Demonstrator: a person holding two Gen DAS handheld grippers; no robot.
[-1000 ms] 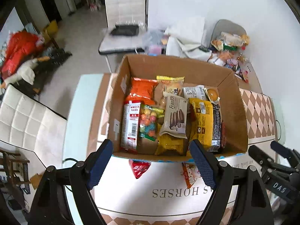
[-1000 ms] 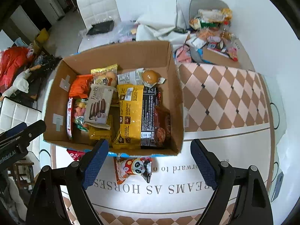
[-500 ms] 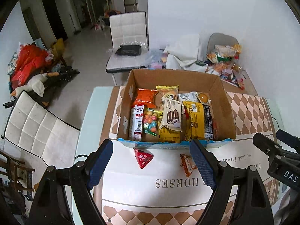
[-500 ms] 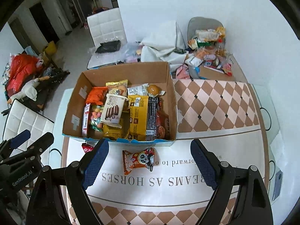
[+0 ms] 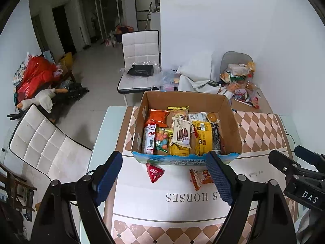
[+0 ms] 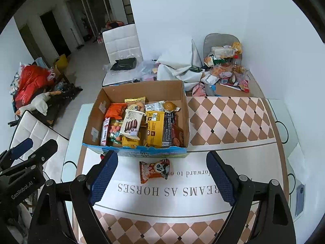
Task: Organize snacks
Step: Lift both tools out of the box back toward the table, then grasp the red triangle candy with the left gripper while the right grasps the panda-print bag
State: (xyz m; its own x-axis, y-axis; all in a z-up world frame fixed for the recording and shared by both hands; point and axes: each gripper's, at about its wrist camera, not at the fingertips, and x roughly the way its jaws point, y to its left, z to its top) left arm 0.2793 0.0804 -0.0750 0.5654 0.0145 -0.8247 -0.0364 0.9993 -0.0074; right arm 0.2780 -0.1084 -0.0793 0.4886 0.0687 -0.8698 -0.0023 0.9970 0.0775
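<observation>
A cardboard box point(image 5: 233, 122) point(image 6: 142, 87) full of snack packets stands on the table. In front of it lie a red triangular packet point(image 5: 154, 172) and an orange panda packet point(image 5: 200, 178) point(image 6: 154, 169). My left gripper point(image 5: 163, 180) is open and empty, held above the table in front of the box. My right gripper point(image 6: 162, 178) is open and empty, with the panda packet lying on the table between its fingers in view. Each gripper shows at the edge of the other's view.
The table has a checked runner point(image 6: 229, 120) with lettering. A heap of snacks and bags point(image 6: 225, 71) sits at the far right corner. White chairs stand at the left point(image 5: 44, 146) and behind the table point(image 5: 140, 61). A phone point(image 6: 299, 199) lies at the right edge.
Both grippers have pulled back and risen away from the box, so the box looks smaller and the two packets on the table show fully. Both stay open.
</observation>
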